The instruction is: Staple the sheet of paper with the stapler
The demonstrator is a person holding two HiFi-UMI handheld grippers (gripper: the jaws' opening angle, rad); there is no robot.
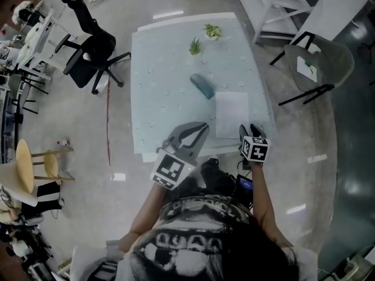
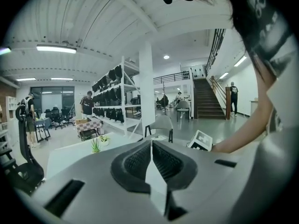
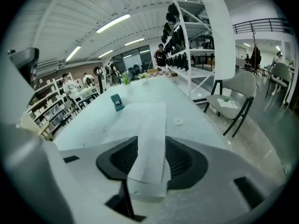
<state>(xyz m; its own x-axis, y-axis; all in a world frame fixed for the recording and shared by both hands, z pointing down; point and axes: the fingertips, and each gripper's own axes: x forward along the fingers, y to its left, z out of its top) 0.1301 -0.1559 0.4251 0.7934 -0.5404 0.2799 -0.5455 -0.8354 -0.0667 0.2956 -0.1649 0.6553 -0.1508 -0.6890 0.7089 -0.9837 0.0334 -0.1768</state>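
Head view: right gripper (image 1: pixel 250 129), jaws apart, just beside the sheet of paper (image 1: pixel 231 113).

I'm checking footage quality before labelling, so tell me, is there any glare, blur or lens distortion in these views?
Head view: evenly lit, glare patches on the shiny floor, stapler and sheet of paper clearly outlined. Left gripper view: strong fisheye bend, dark corners, ceiling light blown out. Right gripper view: same fisheye and dark corners, table evenly lit.
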